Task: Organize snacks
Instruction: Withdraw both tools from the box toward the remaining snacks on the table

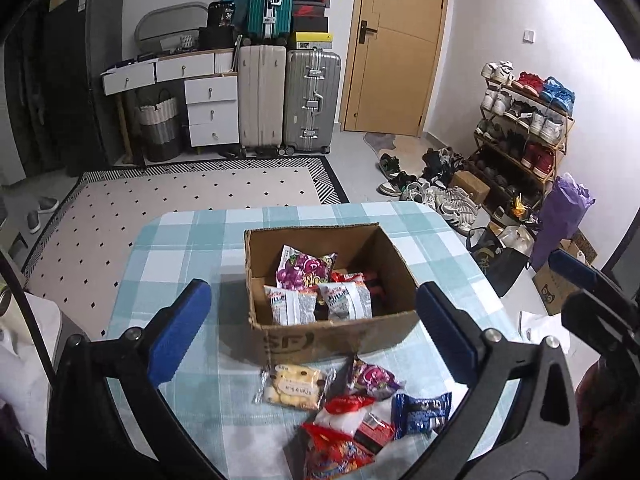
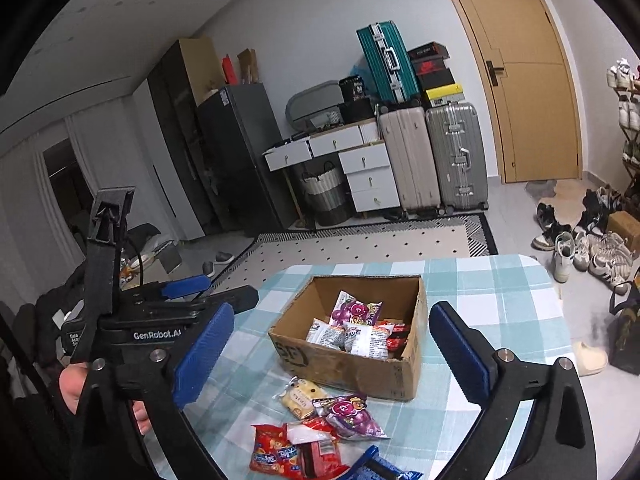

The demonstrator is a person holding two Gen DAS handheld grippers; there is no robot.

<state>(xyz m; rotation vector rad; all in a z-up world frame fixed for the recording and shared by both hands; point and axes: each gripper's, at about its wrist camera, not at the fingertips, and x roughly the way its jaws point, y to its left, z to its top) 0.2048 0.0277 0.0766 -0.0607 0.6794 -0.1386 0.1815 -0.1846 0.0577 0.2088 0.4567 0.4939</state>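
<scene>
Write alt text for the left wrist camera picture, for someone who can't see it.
An open left gripper hangs empty above a cardboard box partly filled with snack packets on a checked tablecloth. More packets, including a yellow biscuit pack, lie loose in front of the box.

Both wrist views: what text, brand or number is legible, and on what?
"GenRobot.AI": black body of the left gripper, final letter partly hidden.
"SF": front of the brown cardboard box, partly cut off.
"36": black package on the white drawer desk.
Print on the snack packets: too small or blurred to read.
</scene>
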